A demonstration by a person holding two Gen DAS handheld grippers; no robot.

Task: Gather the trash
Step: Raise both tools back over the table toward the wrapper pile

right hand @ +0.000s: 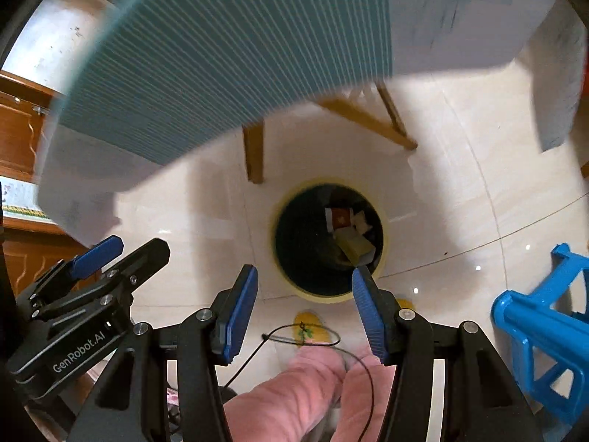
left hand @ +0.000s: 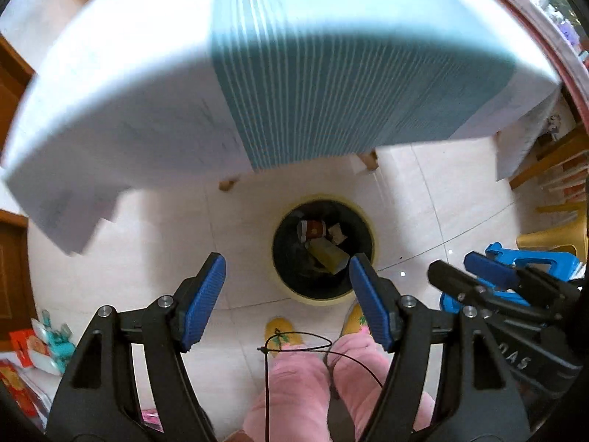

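A round yellow trash bin (left hand: pixel 364 221) with a black liner stands on the tiled floor below both grippers. It holds trash: a yellow carton (left hand: pixel 327 256), a red-brown wrapper (left hand: pixel 313 229) and white paper scraps. The bin also shows in the right wrist view (right hand: pixel 383 221), with the carton (right hand: pixel 355 245) inside. My left gripper (left hand: pixel 287 272) is open and empty, held above the bin's near side. My right gripper (right hand: pixel 303 285) is open and empty, also above the bin. Each gripper shows in the other's view, the right one (left hand: pixel 467 276) and the left one (right hand: pixel 121 254).
A table with a white and teal striped cloth (left hand: pixel 313 73) hangs over the far side, on wooden legs (right hand: pixel 254 151). A blue plastic stool (right hand: pixel 541 335) stands at the right. The person's pink trousers (left hand: pixel 313 386) and yellow slippers (left hand: pixel 283 329) are below. Colourful packets (left hand: pixel 40 346) lie at the left.
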